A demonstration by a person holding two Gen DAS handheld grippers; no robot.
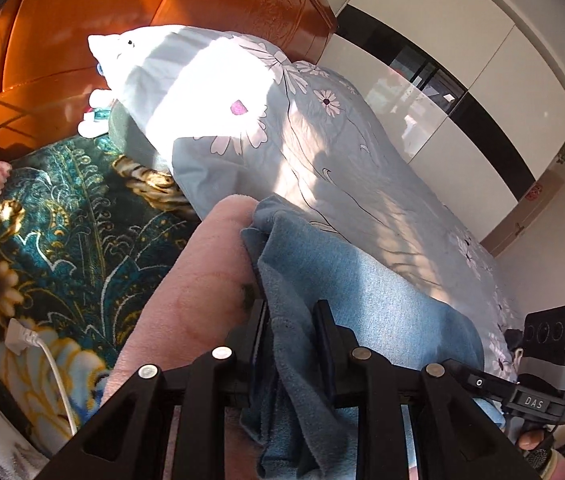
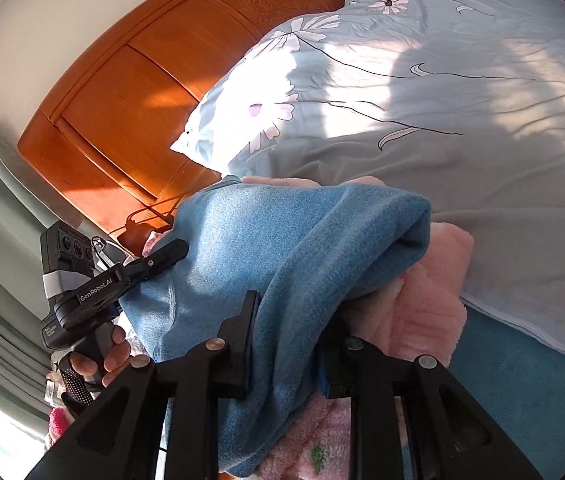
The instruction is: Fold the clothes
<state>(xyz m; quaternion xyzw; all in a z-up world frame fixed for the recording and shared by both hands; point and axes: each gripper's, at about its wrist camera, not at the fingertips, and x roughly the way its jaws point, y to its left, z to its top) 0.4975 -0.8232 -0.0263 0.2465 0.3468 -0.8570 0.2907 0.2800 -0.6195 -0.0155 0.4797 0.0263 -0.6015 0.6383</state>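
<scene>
A blue fleece garment [image 1: 346, 292] hangs between both grippers above the bed. My left gripper [image 1: 292, 312] is shut on one bunched edge of it. My right gripper [image 2: 288, 316] is shut on its other side, where the blue cloth [image 2: 290, 248] drapes over the fingers and hides the right one. A pink fleece garment [image 1: 186, 292] lies under and beside the blue one; it also shows in the right wrist view [image 2: 422, 312]. The left gripper's body shows in the right wrist view [image 2: 94, 280], the right one's in the left wrist view [image 1: 542, 380].
A grey-blue flowered quilt [image 1: 322, 152] [image 2: 442, 100] is heaped behind the garments. A dark teal flowered blanket [image 1: 54, 232] covers the bed, with a white charger and cable [image 1: 42, 352] on it. An orange wooden headboard [image 2: 130, 120] stands behind; white wardrobe doors [image 1: 462, 60] are at the right.
</scene>
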